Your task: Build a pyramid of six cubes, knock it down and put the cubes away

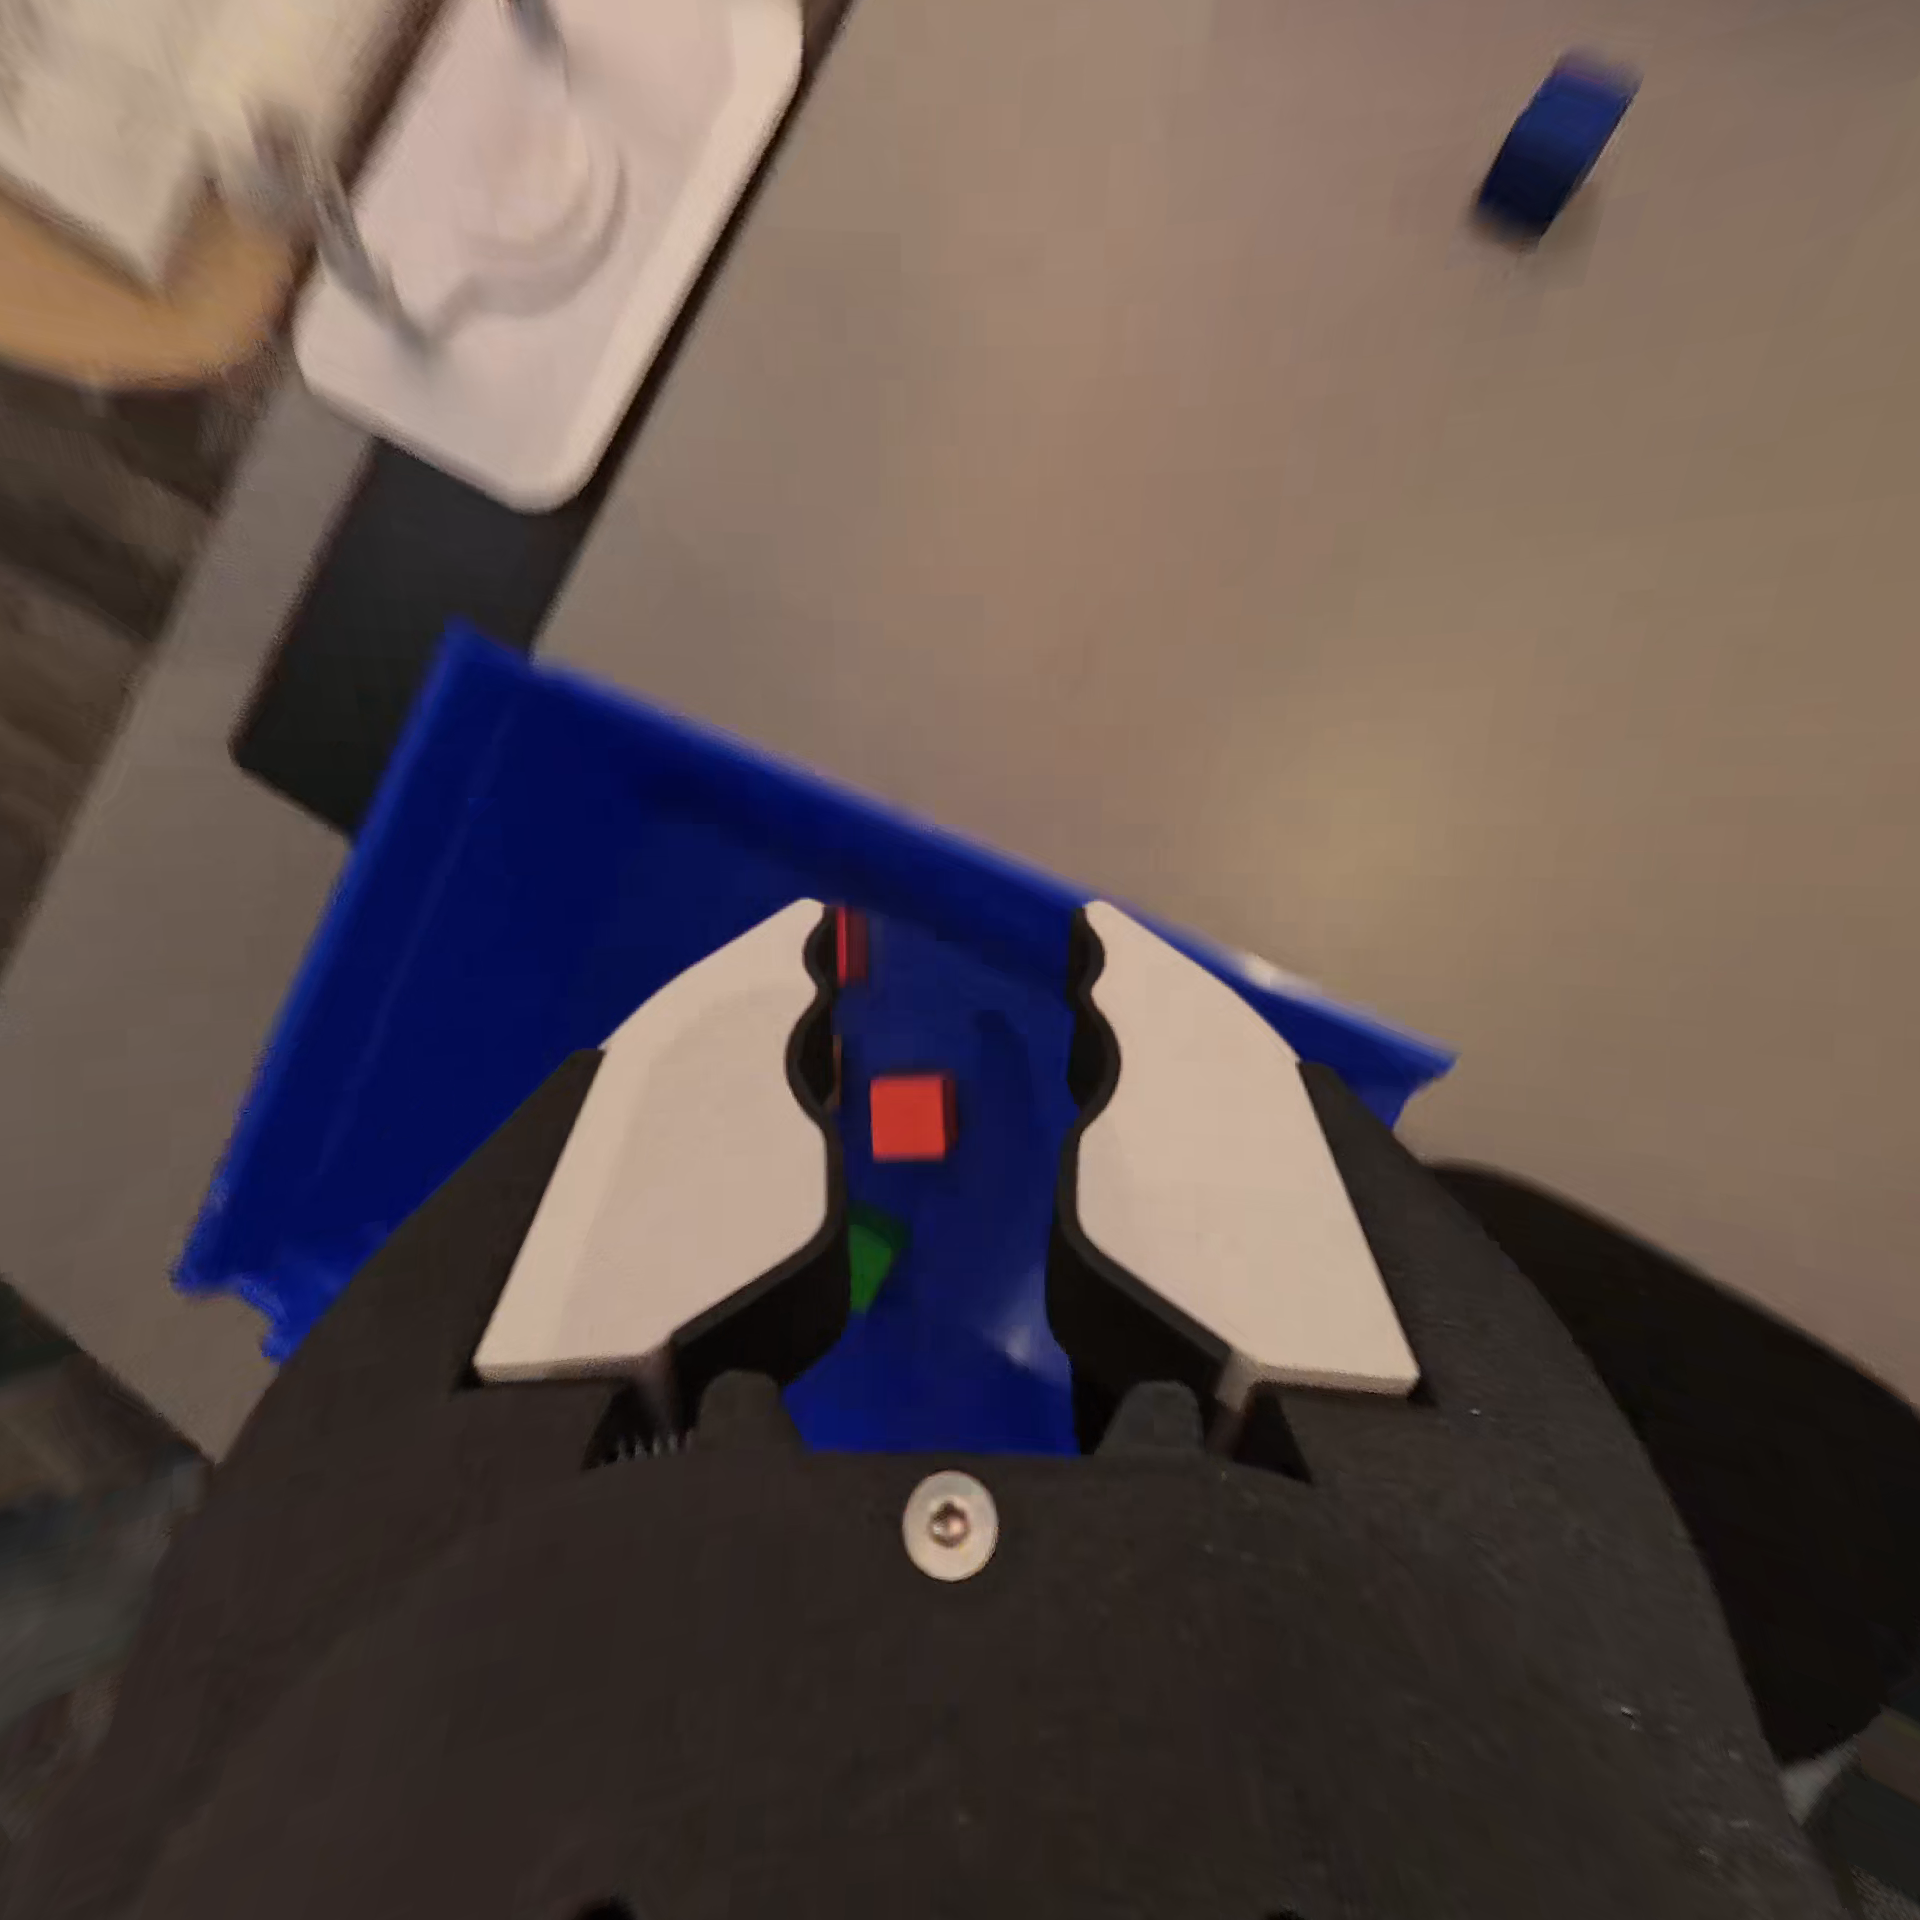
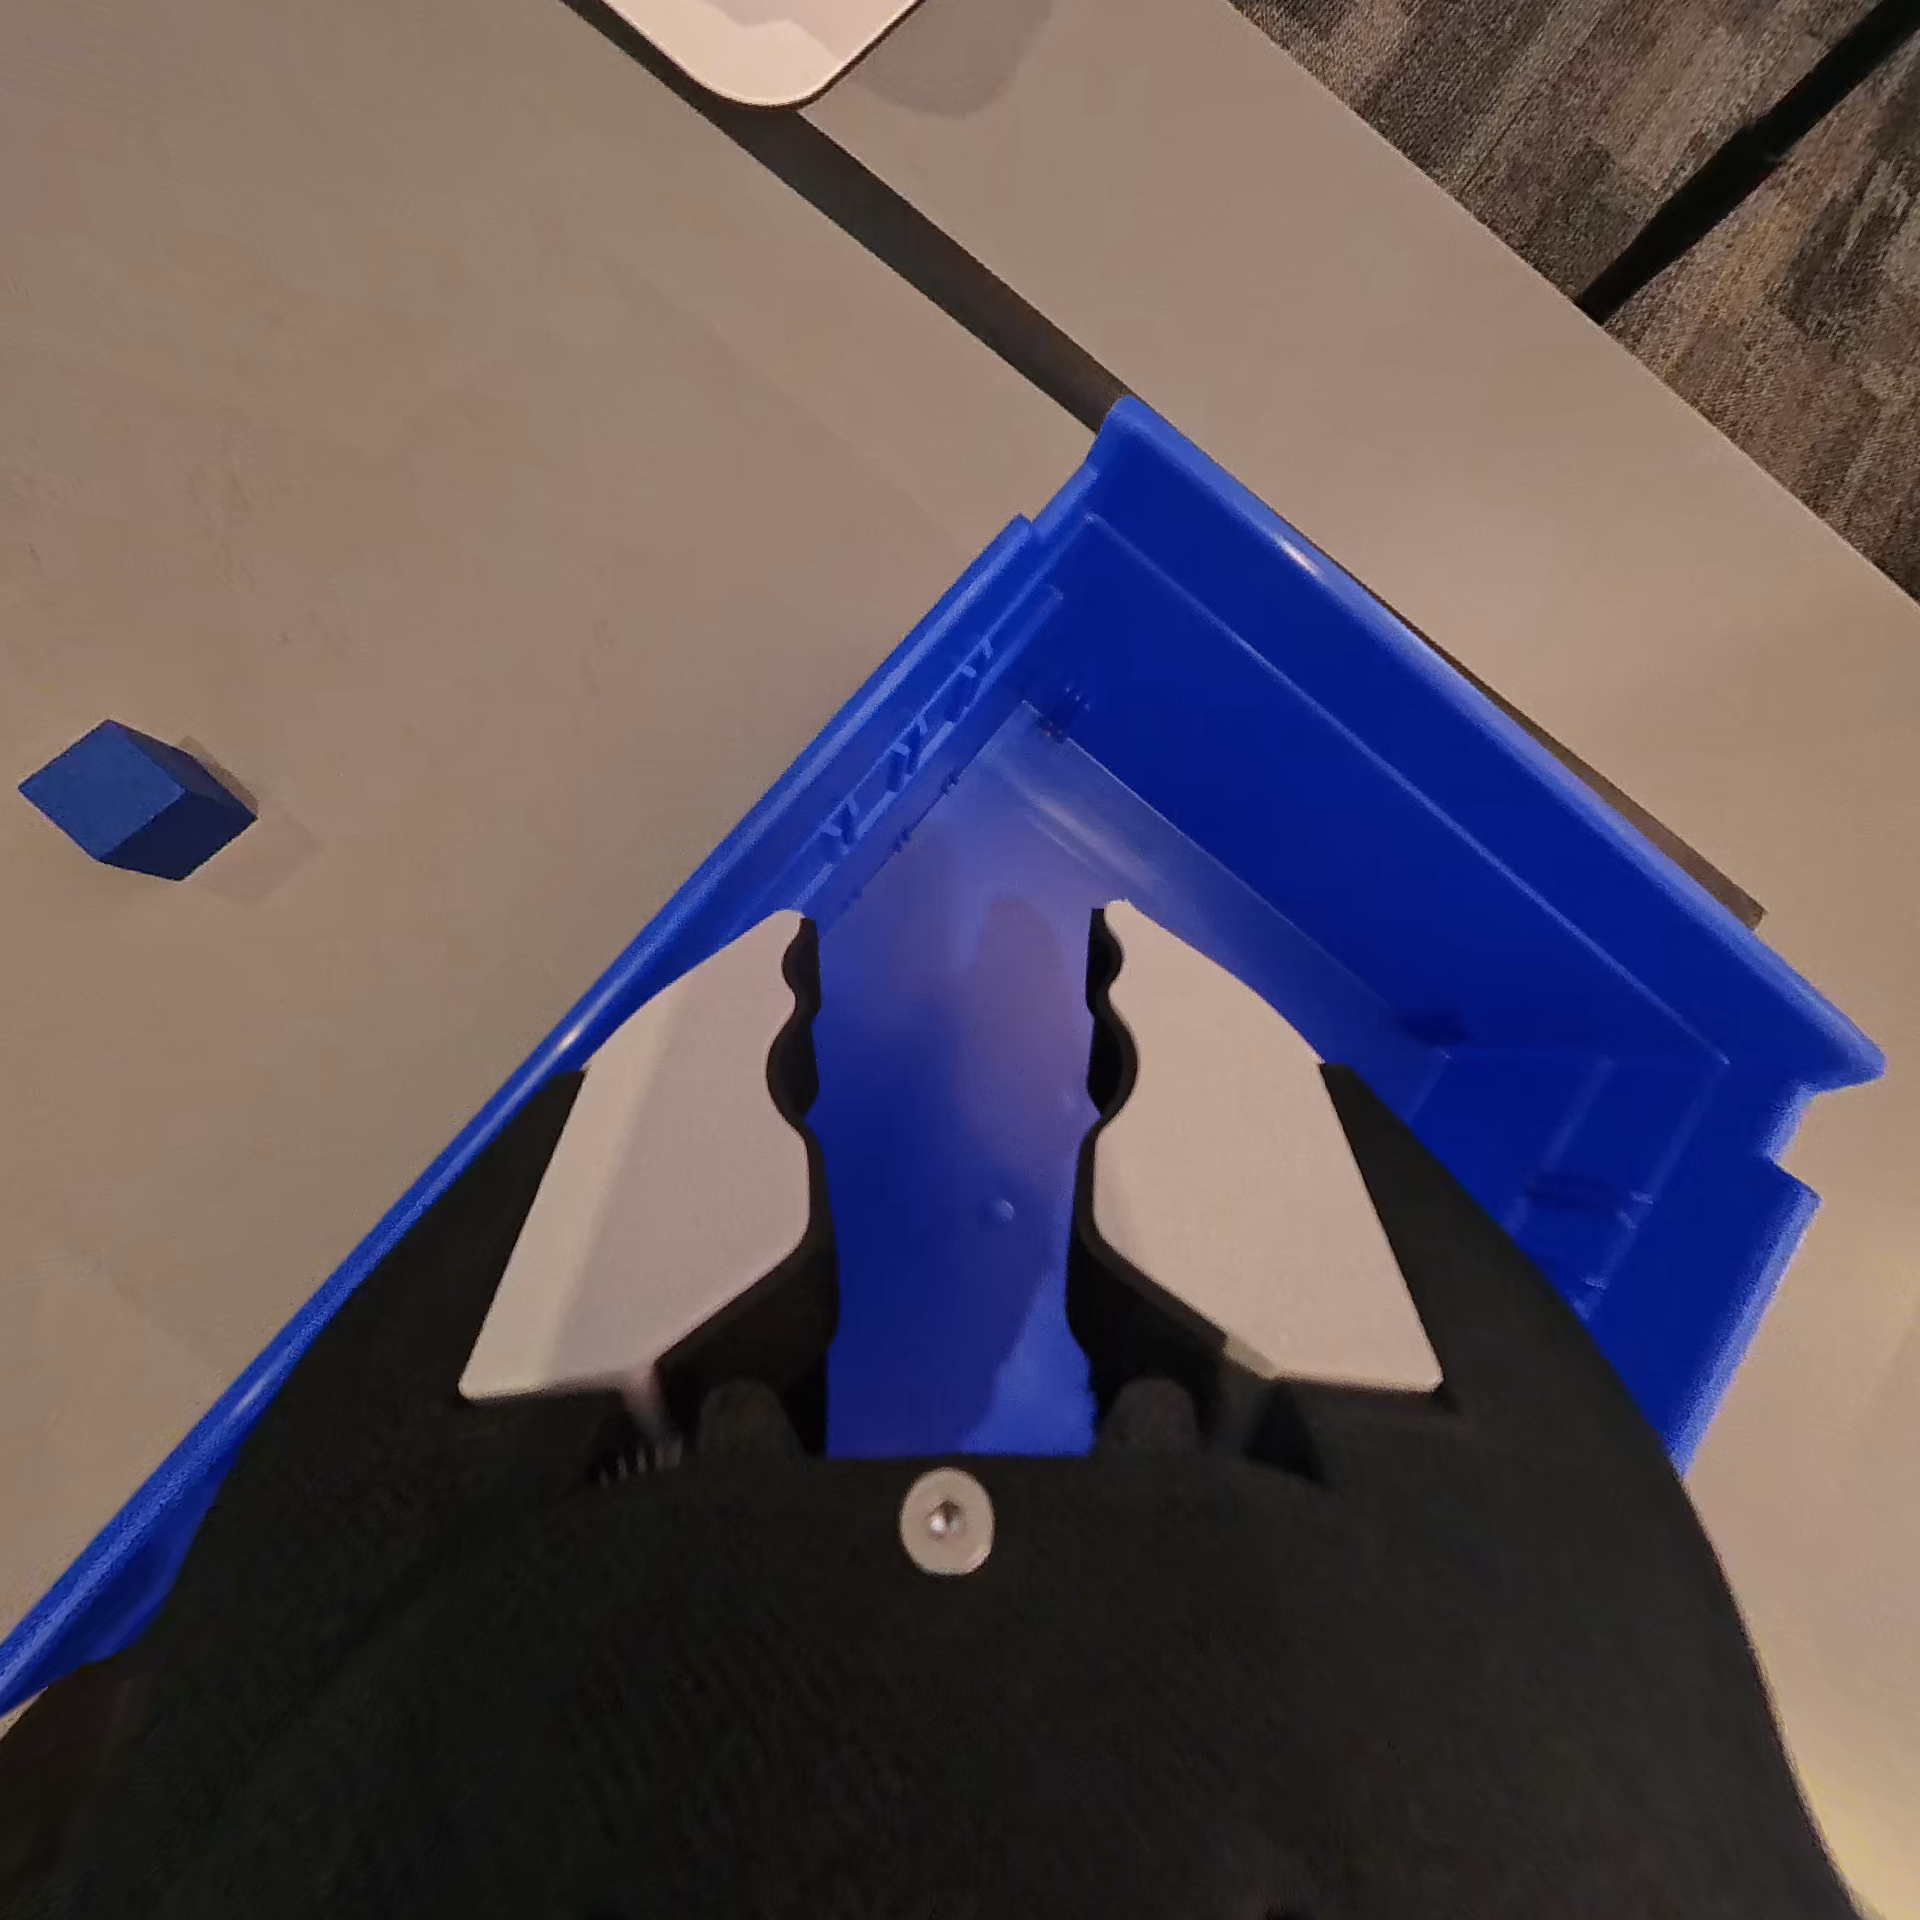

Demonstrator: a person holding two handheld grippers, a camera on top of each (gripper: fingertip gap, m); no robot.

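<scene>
A blue plastic bin (image 1: 582, 894) sits on the grey table; it also shows in the right wrist view (image 2: 1351, 748). In the left wrist view a red cube (image 1: 909, 1117) lies inside the bin, with a second red cube (image 1: 850, 945) farther in and a green cube (image 1: 868, 1262) nearer. My left gripper (image 1: 945, 920) hovers over the bin, open and empty. My right gripper (image 2: 951, 920) hovers over a bare part of the bin floor, open and empty. A blue cube (image 2: 135, 800) lies alone on the table left of the bin; it also shows blurred in the left wrist view (image 1: 1553, 151).
A white tray-like object (image 1: 540, 239) lies at the table's far edge and also shows in the right wrist view (image 2: 769, 42). A dark seam (image 2: 935, 260) runs between two tabletops. Carpet floor (image 2: 1714, 156) lies beyond. A dark chair (image 1: 1662, 1455) is near the bin. The red cube (image 1: 909, 1117) sits 15 cm or so from the ends of my left fingers.
</scene>
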